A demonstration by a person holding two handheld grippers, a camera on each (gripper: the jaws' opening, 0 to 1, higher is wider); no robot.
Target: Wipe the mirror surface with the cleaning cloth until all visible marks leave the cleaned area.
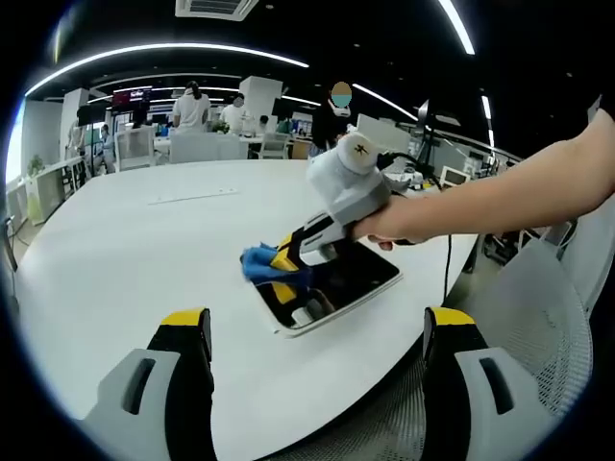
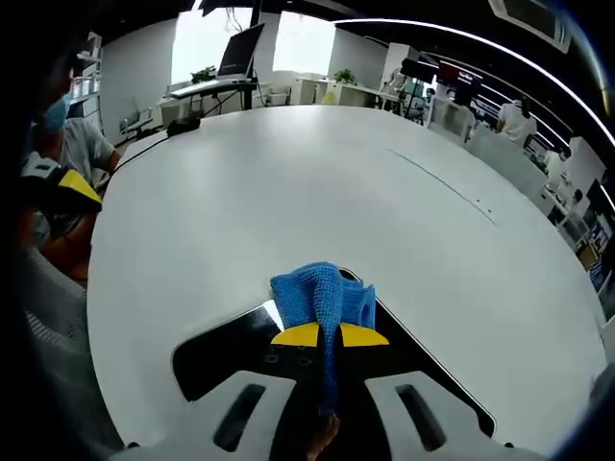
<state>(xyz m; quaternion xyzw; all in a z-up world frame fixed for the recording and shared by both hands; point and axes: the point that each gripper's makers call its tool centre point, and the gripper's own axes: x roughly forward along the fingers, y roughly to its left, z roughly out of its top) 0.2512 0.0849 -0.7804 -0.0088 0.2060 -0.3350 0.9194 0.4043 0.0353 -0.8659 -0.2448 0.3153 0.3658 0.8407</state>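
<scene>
1. The right gripper (image 2: 330,335) pinches the blue cloth (image 2: 322,298) between its jaws, pressing it on the mirror (image 1: 332,286).
2. The mirror lies flat on the white table (image 1: 144,250).
3. The left gripper (image 1: 317,331) hovers nearby, jaws spread.

Open-plan office; large white table (image 1: 115,250), mesh chair (image 1: 538,327), desks with monitors (image 2: 240,48), strip ceiling lights (image 1: 163,50)

Mirror (image 1: 336,283) flat on table (image 1: 144,250) near edge; cloth (image 1: 259,261) apparently resting on mirror's far corner.
</scene>
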